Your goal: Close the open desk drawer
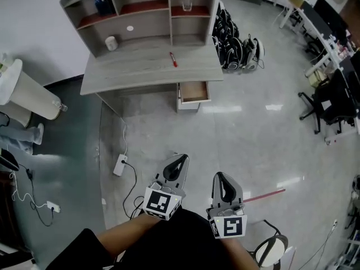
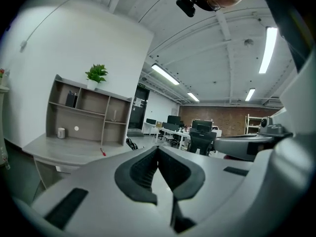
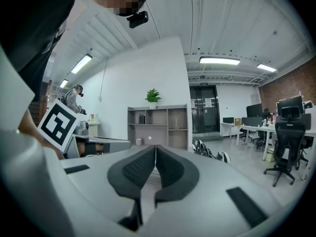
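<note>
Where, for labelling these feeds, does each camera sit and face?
Head view: on the person's head, looking steeply down at the grey wooden shelved desk and its open drawer; left gripper and right gripper show.
Left gripper view: on the left gripper, looking along its shut jaws toward the desk.
Right gripper view: on the right gripper, looking along its shut jaws toward the desk.
Shared: the desk.

The head camera looks steeply down from above the person, well back from the desk [image 1: 140, 66] at 12 o'clock, with the left gripper [image 1: 180, 161] and right gripper [image 1: 221, 179] near 6. Each gripper camera sits close behind its own jaws, facing almost level across the room. All three views share the shelf unit [image 1: 140, 16] on the desk: it lies at 9 o'clock in the left gripper view and near centre in the right.
</note>
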Action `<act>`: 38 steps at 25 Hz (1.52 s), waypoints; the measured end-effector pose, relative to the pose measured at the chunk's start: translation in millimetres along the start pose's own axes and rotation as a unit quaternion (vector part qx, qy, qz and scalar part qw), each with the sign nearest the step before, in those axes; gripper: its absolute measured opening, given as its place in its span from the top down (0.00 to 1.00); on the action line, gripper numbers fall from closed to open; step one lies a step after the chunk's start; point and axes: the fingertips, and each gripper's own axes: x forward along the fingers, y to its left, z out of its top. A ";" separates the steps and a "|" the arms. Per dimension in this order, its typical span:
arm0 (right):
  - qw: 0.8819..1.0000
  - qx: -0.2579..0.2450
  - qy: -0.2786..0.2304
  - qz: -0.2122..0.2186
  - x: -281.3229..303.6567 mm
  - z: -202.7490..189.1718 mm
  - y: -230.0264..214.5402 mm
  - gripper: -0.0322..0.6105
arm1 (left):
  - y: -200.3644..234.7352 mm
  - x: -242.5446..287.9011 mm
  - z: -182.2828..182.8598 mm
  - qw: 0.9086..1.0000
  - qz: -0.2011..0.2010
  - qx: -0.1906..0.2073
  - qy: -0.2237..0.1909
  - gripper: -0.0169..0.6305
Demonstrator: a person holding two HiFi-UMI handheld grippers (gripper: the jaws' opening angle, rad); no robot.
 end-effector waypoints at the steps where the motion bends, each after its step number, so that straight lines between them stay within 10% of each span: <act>1: 1.000 0.005 0.001 -0.001 21.2 2.7 -5.1 0.92 | 13.6 11.3 1.5 1.000 0.002 -0.002 0.003 0.95; 21: 0.997 0.025 0.066 0.002 270.7 -3.1 -49.0 0.92 | 218.5 157.5 16.4 0.998 0.026 -0.037 0.036 0.95; 38: 0.989 0.080 0.119 0.029 345.2 -113.5 -104.9 0.92 | 237.2 231.9 -72.5 0.994 0.019 0.018 0.108 0.95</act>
